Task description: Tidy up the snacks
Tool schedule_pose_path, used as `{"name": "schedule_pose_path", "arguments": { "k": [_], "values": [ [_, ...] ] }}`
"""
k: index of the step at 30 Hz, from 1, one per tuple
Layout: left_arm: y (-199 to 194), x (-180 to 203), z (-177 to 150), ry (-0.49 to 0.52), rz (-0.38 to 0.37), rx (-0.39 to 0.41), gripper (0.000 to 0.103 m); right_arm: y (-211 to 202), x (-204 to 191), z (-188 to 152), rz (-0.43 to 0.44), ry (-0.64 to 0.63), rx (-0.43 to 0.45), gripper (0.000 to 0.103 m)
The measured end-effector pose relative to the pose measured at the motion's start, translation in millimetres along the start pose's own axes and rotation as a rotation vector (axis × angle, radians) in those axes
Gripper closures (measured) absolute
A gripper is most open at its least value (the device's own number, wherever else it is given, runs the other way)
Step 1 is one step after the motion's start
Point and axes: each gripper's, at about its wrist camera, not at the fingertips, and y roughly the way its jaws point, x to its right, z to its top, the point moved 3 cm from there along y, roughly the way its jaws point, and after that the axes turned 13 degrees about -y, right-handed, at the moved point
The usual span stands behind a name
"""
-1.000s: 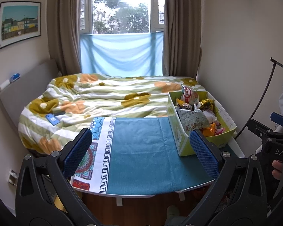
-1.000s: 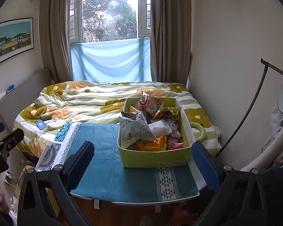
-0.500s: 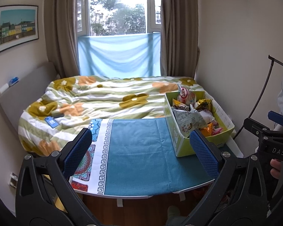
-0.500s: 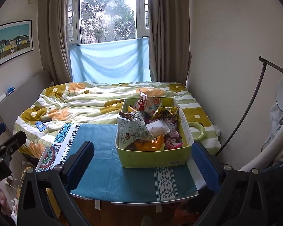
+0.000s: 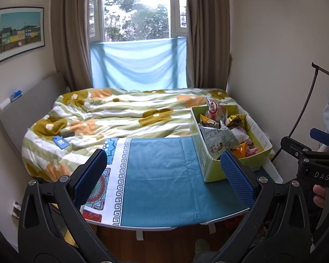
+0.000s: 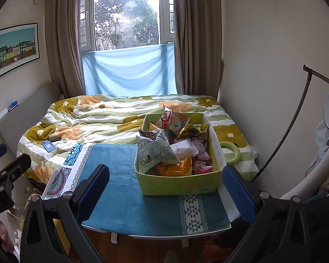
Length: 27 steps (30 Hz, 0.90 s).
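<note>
A: Snacks (image 5: 224,129) filled the green box (image 5: 210,168) in the left wrist view. Where did that box sit?

B: At the right end of the table (image 5: 164,175), on its teal cloth, hard against the far edge where the bed (image 5: 120,114) began. The rest of the cloth, out to the patterned left end, carried nothing.

A: And the left gripper (image 5: 164,177)?

B: Spread wide and holding nothing, hanging before the near edge over the bare middle. My guess is it was held back there so the whole top stayed in sight. The right gripper's body showed at the frame's right, with a fingertip of the hand on it.

A: The right wrist view?

B: The right gripper (image 6: 166,186) was also fully apart and empty, short of the near edge and lined up with the box (image 6: 179,182). The packets (image 6: 171,144) lay heaped every way, a newsprint-patterned bag leaning on the left wall, a red and white one sticking up at the back, an orange one low in front.

A: So were they organized?

B: All sat inside the box, none on the cloth. That fits either snacks gathered in, or a jumble waiting to be sorted out; I could not tell which.
</note>
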Motion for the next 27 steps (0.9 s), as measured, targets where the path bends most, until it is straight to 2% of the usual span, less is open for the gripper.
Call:
{"name": "schedule_pose_path", "arguments": {
  "k": [27],
  "values": [
    [2.5,-11.8,1.6,-0.018,0.001,-0.012,0.0,1.0,-7.1,-0.1,0.009,-0.003,-0.003,0.001]
  ]
}}
